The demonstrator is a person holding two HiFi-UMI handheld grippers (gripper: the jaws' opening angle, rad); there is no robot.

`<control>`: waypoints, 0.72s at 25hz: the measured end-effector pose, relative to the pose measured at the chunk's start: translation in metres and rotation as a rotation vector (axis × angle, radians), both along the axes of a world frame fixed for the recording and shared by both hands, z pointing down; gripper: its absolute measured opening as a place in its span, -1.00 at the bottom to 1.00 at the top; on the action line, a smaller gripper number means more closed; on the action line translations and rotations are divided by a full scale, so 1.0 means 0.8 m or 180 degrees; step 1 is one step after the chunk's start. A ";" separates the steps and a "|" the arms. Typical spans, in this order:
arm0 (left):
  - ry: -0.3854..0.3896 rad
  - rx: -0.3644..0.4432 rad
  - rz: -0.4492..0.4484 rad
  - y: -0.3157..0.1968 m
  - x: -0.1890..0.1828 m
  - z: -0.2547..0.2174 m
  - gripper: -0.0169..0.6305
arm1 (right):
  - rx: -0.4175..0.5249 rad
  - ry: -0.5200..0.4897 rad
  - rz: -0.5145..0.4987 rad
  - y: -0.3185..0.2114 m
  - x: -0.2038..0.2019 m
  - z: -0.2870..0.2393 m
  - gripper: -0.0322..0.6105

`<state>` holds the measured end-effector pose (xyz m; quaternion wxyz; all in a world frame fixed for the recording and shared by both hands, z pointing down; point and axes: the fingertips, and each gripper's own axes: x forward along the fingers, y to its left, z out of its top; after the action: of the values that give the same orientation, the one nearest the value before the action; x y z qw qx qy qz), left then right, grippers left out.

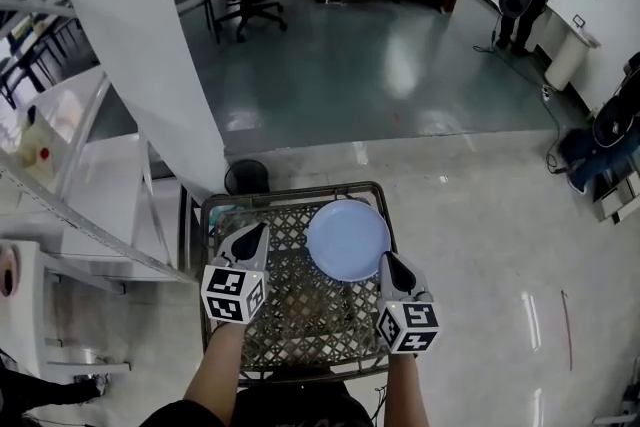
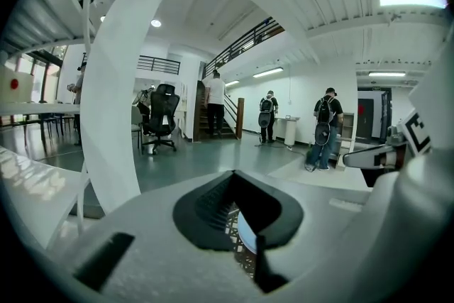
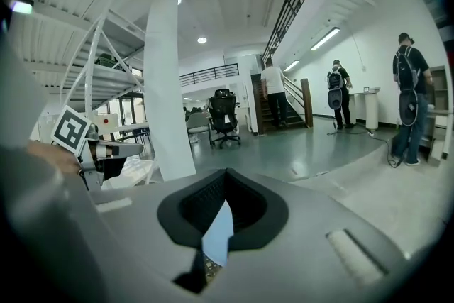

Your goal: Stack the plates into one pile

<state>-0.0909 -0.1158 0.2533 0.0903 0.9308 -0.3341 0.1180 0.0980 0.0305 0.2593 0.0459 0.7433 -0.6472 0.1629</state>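
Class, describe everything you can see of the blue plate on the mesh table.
The plate is round, pale blue and plain, with a shallow raised rim. It looks empty and clean. It lies flat, right way up, on the far right part of the dark mesh table. The shut right gripper points at its near right edge, but contact cannot be judged.

Whether the plate (image 1: 347, 239) is 1 or several stacked cannot be told; both gripper views show only a sliver.

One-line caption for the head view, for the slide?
Left gripper and right gripper, both shut, flank a pale blue plate on a metal lattice table.
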 end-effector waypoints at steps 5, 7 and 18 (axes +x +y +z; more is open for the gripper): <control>0.0028 0.0191 -0.0008 0.009 -0.014 -0.031 -0.95 | 0.0109 0.0075 -0.0013 0.003 -0.007 -0.026 -0.88; 0.0057 0.0237 -0.0032 0.013 -0.018 -0.043 -0.95 | 0.0154 0.0090 -0.0018 0.006 -0.008 -0.034 -0.88; 0.0152 0.0397 -0.0065 0.014 -0.040 -0.079 -0.95 | 0.0342 0.0228 -0.0048 0.010 -0.017 -0.078 -0.88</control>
<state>-0.1227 -0.1042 0.1901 0.0412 0.9336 -0.3481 0.0738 0.0841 0.0384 0.1972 0.0304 0.7452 -0.6585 0.1009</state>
